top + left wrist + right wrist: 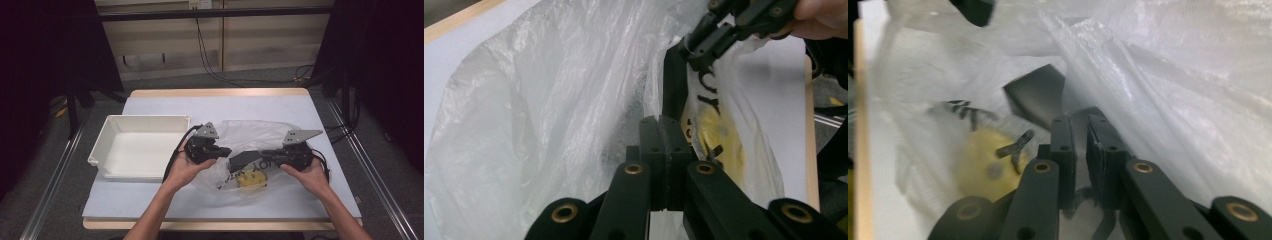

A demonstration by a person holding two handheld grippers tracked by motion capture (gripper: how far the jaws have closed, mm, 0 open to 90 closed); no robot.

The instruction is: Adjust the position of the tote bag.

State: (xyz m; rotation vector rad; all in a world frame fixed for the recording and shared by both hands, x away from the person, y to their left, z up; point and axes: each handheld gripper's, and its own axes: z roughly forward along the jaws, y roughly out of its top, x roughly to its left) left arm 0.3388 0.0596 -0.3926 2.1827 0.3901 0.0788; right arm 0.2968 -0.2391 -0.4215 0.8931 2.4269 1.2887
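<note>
Clear plastic bag (255,142) lies crumpled at the middle of the table (150,105), just right of the white bin (140,145). Black lettering on the film; something yellow (250,181) sits inside it at the near edge (cannot tell what it is).

Left gripper (222,151) is at the bag's left edge, held in the person's left hand (192,162). In the left gripper view its fingers (658,145) are clenched together with the film bunched right at them; cannot tell for certain how much film is caught between.

Right gripper (240,160) comes in from the right, held by the right hand (307,172), reaching leftward over the bag. In the right gripper view its fingers (1063,145) are clamped on a fold of the bag, a thin strip of plastic showing between them. A dark flap (1040,95) is visible just beyond the tips (part of the bag or its contents, unclear).

Both grippers sit close together above the bag, tips pointing roughly toward each other. The bin looks empty and stands on the left half of the table.
</note>
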